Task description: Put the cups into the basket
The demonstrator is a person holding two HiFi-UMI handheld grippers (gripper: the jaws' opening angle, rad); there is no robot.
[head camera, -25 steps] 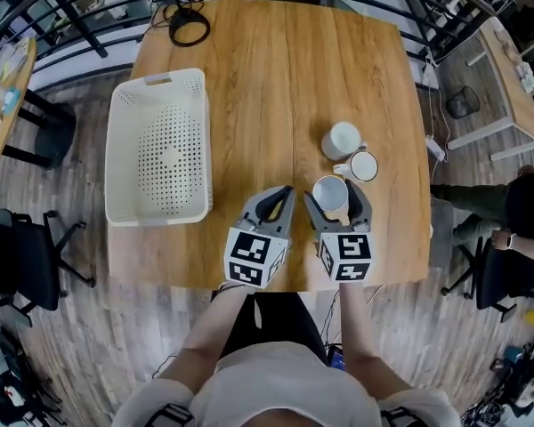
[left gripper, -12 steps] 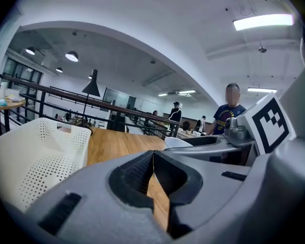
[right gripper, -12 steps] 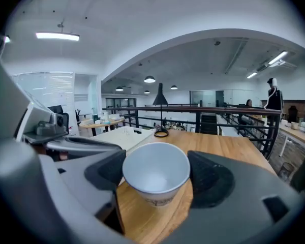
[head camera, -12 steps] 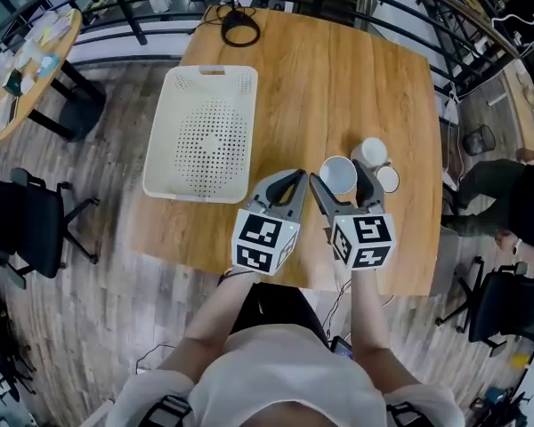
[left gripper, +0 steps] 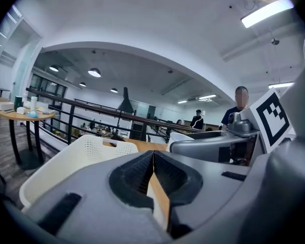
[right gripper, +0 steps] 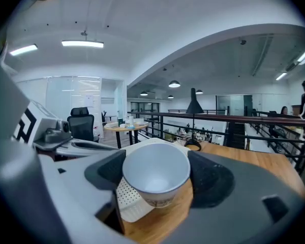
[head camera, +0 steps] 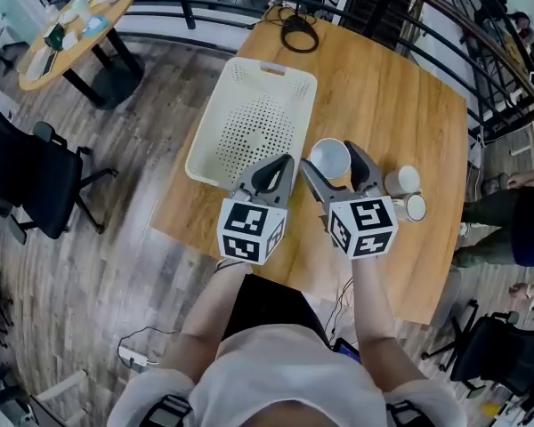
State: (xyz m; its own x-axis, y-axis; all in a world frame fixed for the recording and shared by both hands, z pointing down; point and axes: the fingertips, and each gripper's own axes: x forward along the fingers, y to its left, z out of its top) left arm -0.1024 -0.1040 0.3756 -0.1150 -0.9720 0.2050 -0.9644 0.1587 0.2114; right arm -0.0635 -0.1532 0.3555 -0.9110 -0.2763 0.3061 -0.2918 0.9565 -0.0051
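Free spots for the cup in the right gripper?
Basket is empty, its whole floor free. Bare table between basket and right edge too. Crowded: two cups beside the right gripper, cable at the far edge.

Wooden table [head camera: 400, 114] below me, coiled black cable [head camera: 300, 36] at its far edge, round side table [head camera: 71, 20] with small clutter off to my left, black office chair [head camera: 31, 172] nearer, dark railing [right gripper: 218, 119] beyond, plank floor [head camera: 116, 265], ceiling strip lights [right gripper: 81, 43] overhead.
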